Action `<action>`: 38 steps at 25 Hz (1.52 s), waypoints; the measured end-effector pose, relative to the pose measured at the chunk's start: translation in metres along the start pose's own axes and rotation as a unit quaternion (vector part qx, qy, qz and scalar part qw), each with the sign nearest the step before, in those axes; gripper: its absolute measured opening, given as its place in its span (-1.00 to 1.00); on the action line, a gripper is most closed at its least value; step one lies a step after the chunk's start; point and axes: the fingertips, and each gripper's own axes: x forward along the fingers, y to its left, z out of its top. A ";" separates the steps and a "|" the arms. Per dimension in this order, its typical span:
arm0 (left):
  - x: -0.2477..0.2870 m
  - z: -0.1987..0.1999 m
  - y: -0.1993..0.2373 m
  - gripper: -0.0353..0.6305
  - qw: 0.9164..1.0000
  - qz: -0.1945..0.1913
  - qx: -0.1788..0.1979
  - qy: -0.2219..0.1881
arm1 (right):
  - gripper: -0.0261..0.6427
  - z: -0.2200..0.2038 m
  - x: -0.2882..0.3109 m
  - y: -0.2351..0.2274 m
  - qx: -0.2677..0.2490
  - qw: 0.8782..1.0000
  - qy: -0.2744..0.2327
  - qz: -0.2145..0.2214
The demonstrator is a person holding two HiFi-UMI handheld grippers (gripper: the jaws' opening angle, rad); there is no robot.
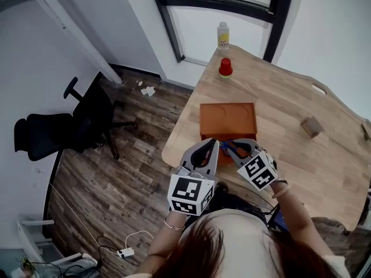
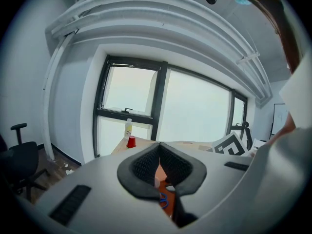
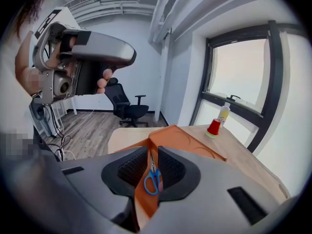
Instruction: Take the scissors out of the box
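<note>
Jaws of my right gripper (image 3: 152, 154) standing apart, straddling one scissors (image 3: 152, 181) lying in one box (image 3: 187, 145); left gripper (image 2: 159, 151) pinching shut, empty.

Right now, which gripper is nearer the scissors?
Right. The right gripper, jaws open, lines up over the scissors in the box; the left gripper sits just to their left.

Scissors (image 1: 233, 148) and near end of the box (image 1: 228, 120) — largely hidden from overhead.

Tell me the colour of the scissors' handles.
Blue. The scissors show best in the right gripper view, lying in the orange box.
</note>
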 end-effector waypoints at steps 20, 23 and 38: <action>0.023 -0.008 0.025 -0.84 1.000 0.014 -0.016 0.012 | -0.59 -0.061 0.058 -0.001 -0.047 0.989 0.119 0.068; 0.025 -0.011 0.027 -0.84 1.000 0.015 -0.020 0.015 | -0.57 -0.069 0.065 -0.001 -0.050 0.987 0.134 0.076; 0.031 -0.023 0.041 -0.84 0.998 0.031 -0.042 0.026 | -0.52 -0.100 0.089 -0.002 -0.054 0.972 0.202 0.111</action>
